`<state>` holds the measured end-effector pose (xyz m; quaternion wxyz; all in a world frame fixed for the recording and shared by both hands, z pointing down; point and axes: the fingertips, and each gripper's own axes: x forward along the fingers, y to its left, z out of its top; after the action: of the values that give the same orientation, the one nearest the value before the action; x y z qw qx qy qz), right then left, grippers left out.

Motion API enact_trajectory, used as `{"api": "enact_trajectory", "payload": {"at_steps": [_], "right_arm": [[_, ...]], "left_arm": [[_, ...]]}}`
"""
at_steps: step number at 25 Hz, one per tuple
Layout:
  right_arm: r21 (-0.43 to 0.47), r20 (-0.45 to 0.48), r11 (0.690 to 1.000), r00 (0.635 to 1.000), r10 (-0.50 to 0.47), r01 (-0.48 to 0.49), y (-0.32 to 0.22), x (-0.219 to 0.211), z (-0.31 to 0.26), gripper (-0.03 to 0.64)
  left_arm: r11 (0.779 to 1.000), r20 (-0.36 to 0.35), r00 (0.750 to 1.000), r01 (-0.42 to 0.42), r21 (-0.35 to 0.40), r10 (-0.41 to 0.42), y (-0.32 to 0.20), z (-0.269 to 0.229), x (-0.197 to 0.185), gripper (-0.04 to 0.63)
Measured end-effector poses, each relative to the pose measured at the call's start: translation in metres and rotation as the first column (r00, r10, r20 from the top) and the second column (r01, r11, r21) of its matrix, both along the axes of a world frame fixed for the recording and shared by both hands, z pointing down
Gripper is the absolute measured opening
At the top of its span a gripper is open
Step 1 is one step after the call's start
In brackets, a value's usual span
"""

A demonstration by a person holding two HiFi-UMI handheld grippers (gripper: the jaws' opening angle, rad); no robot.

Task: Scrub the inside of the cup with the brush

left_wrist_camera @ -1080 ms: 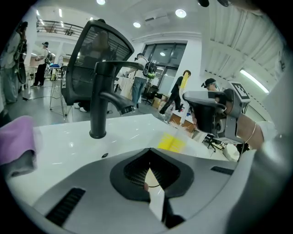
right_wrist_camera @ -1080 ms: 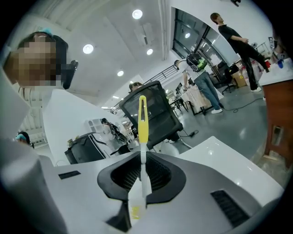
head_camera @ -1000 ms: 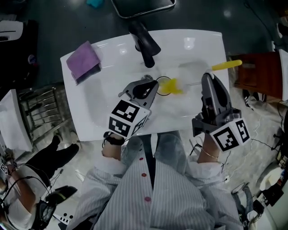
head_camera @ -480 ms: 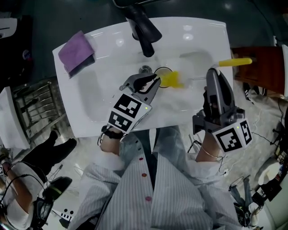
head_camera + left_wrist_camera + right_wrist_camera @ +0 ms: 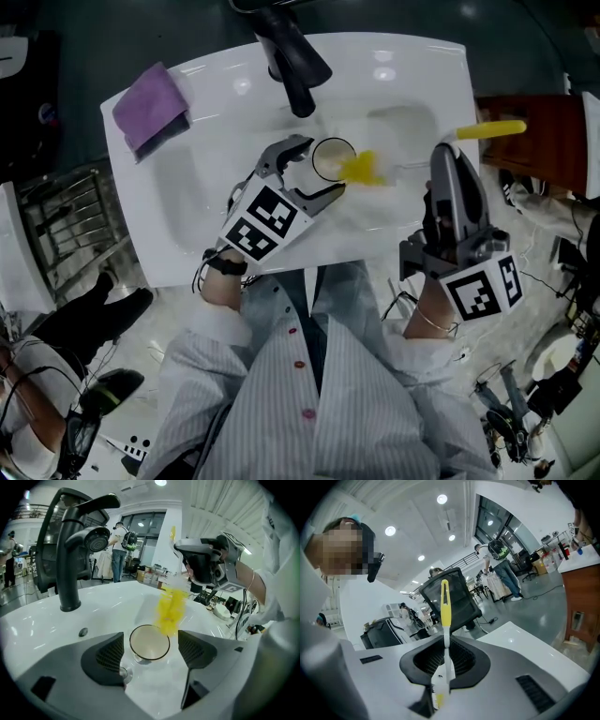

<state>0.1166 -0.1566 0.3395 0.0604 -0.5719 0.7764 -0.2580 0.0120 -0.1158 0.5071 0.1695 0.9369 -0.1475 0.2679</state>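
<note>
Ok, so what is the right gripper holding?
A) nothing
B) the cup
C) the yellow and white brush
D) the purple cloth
C: in the right gripper view the right gripper is closed on the brush, whose thin handle runs up between the jaws and sticks out with its yellow end.

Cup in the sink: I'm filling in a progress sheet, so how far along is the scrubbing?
Done: the right gripper is shut on the brush handle. In hand: the left gripper has just been opening its jaws, which flank the cup without pressing it; the yellow bristles sit at its rim, outside. Left: bristles into the cup and the scrubbing itself.
</note>
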Motion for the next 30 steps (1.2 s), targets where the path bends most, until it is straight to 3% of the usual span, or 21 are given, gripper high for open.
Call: {"api": "enact_trajectory", "payload": {"at_steps": [5,17,24,30], "right_arm": [[0.007,-0.005,1.0,1.0,-0.003,0.003,0.001,0.0,-0.007,0.057],[-0.008,-0.004,0.999,0.999,-0.049,0.049,-0.004,-0.01,-0.013,0.057],[-0.009,-0.009,0.999,0.999,-0.045,0.045,-0.002,-0.011,-0.011,0.057],[0.042,-0.053,0.995,0.995,-0.086,0.089,-0.001,-0.022,-0.019,0.057]], "left_arm": [[0.999,0.052,0.998,-0.039,-0.025,0.041,0.008,0.016,0.001,0.383],[0.978,0.189,0.968,-0.186,0.095,0.165,0.012,0.031,0.03,0.394],[0.976,0.169,0.972,-0.185,0.113,0.164,0.01,0.033,0.029,0.374],[0.975,0.172,0.971,-0.187,0.119,0.165,0.011,0.03,0.034,0.373]]}}
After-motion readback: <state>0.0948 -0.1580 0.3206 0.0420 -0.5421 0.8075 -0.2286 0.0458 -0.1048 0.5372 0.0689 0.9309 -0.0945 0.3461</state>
